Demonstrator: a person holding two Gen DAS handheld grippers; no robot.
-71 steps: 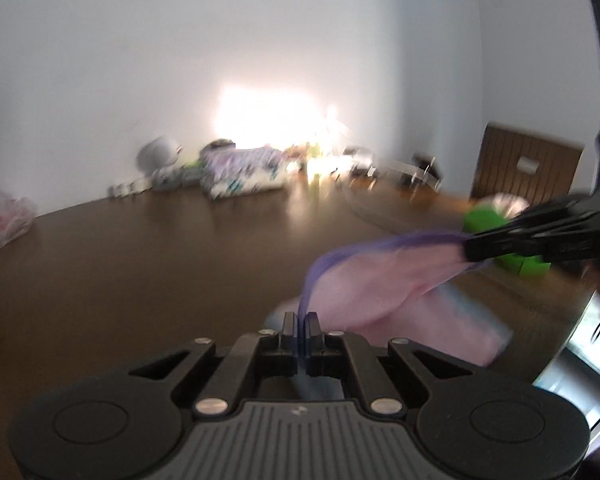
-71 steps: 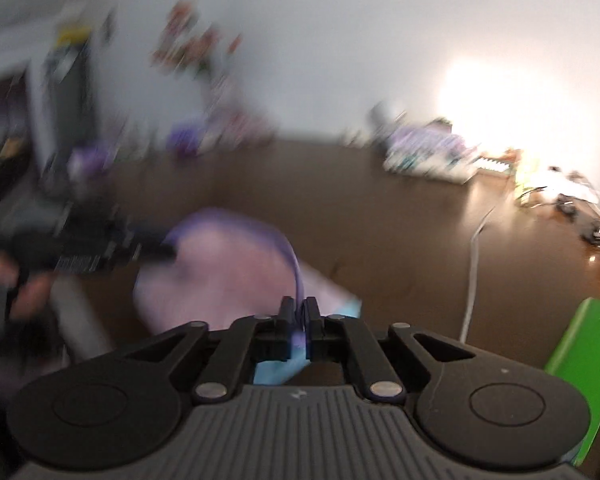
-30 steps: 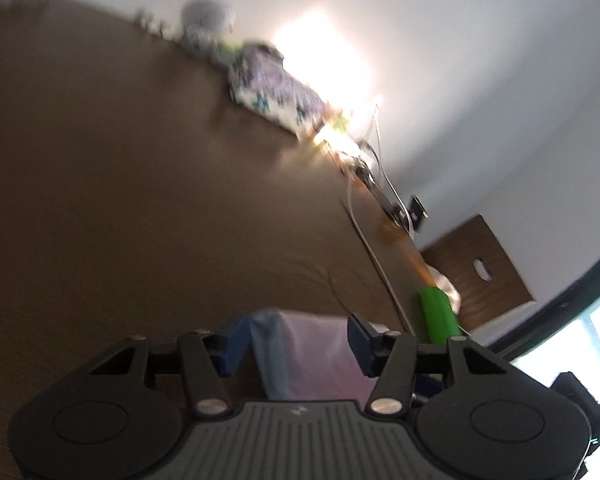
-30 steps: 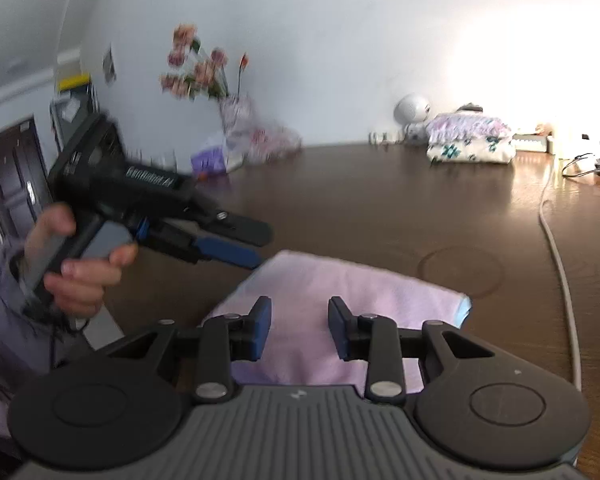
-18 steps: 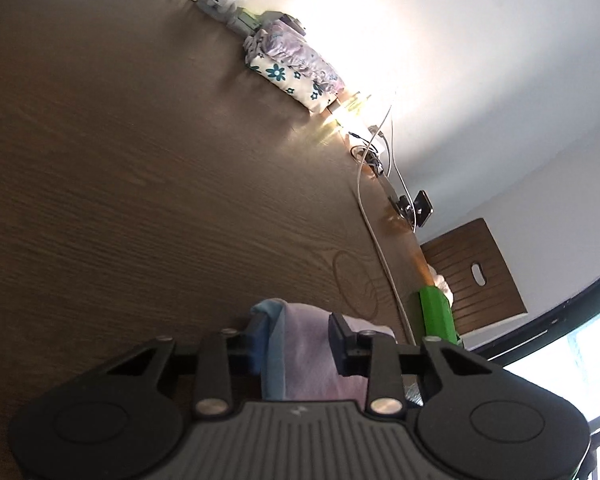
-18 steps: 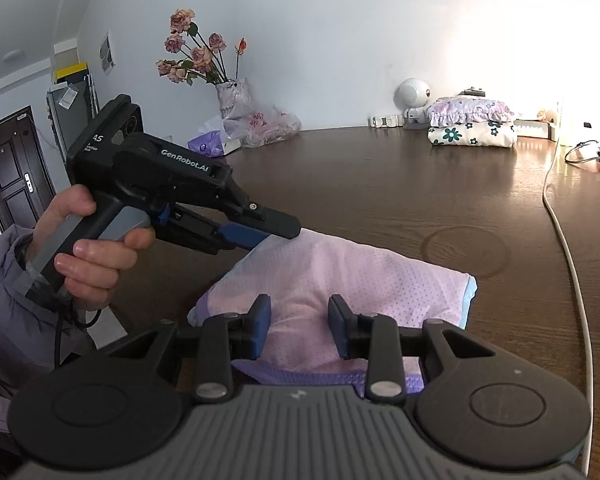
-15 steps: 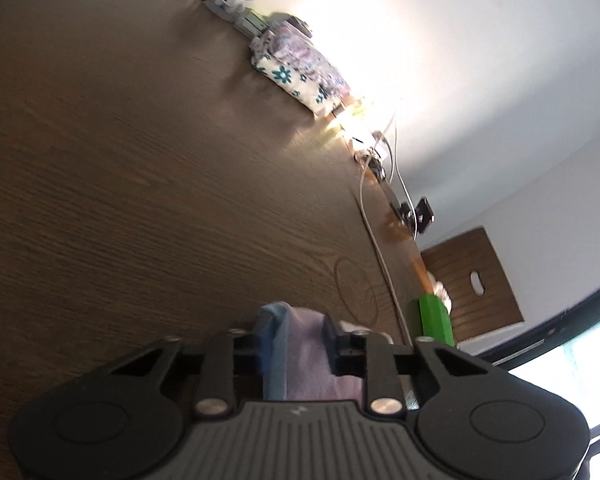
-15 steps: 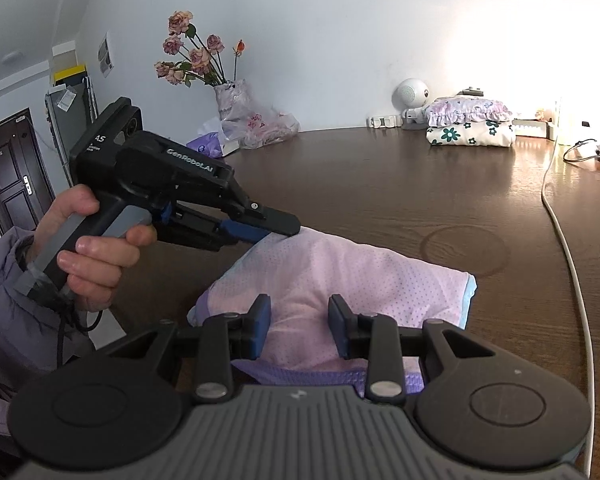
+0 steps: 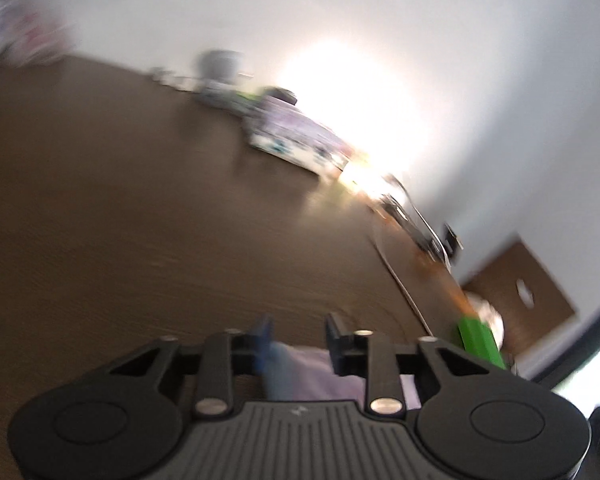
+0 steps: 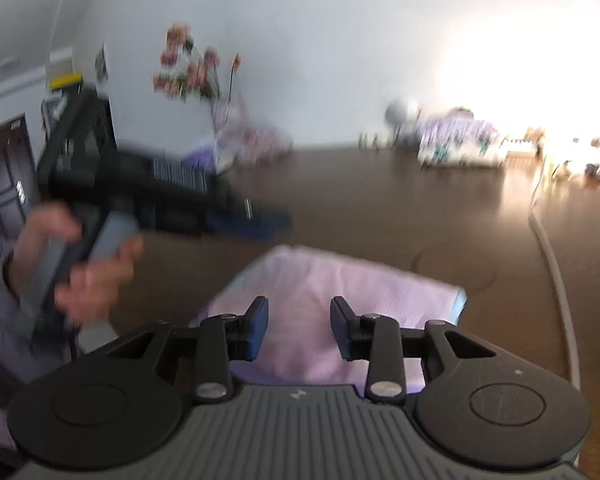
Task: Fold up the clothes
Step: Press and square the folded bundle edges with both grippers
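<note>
A folded pink garment with pale blue and purple edges lies flat on the dark wooden table. My right gripper is open and empty just above its near edge. My left gripper hangs blurred above the table beyond the garment's far left corner, apart from it. In the left wrist view the left gripper is open and empty, with a bit of the garment below its fingers.
A folded floral stack and a round white device sit at the table's back edge. A vase of flowers stands back left. A white cable runs along the right. A green object sits near a chair back.
Both grippers let go of the garment and it now lies folded on the table. In the last half second my left gripper lifted off the garment's corner and moved up and away.
</note>
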